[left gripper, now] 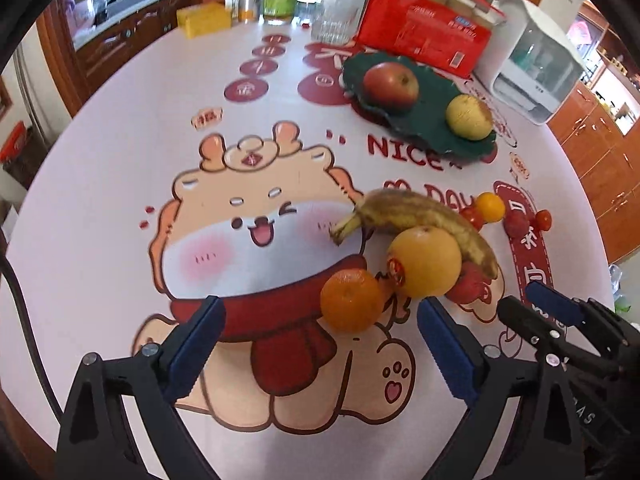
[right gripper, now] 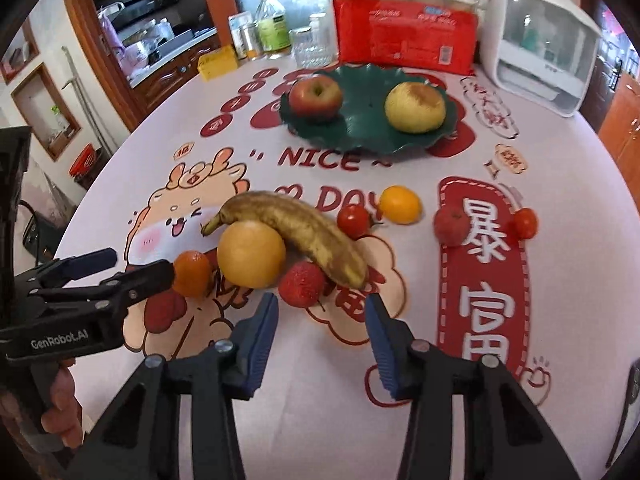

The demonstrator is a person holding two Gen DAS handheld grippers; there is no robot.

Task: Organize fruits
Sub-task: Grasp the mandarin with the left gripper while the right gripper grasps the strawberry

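Mostly round glossy fruits, speckled curved banana point(right gripper: 296, 232), scalloped green plate point(right gripper: 368, 120)

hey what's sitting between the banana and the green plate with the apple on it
Nothing: in the right wrist view only printed tablecloth, with the words NICE and DAY, separates the banana from the green plate.

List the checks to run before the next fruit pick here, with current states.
1. Left gripper open: ok.
2. Right gripper open: ok.
3. Tangerine in line with the left gripper: ok.
4. Strawberry ahead of the right gripper: ok.
5. Free room on plate between apple and pear: ok.
6. Banana leans on the orange, may shift: not ok.
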